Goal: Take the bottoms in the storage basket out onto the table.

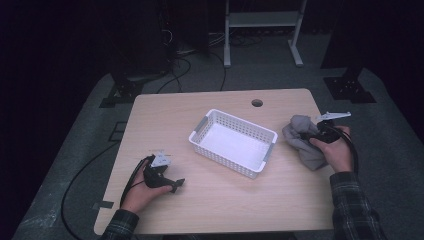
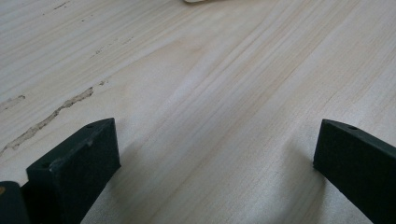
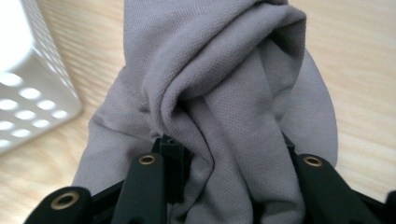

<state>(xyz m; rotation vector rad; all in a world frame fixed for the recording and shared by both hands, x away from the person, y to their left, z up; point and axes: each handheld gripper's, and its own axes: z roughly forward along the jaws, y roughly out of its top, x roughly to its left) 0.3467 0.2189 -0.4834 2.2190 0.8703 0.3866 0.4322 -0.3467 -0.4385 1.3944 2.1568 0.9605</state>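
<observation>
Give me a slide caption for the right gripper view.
Right gripper with bunched grey cloth between its jaws above the table, white basket to the left.

Grey cloth (image 1: 303,140), white basket (image 1: 233,142), plaid sleeves (image 1: 353,205).

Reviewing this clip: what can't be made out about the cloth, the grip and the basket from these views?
- Right gripper: the grey cloth covers its jaw tips in the right gripper view, so any pinch is hidden.
- Cloth's underside: in the high view the hand covers part of it.
- White basket: cut off by the left edge in the right gripper view.
</observation>
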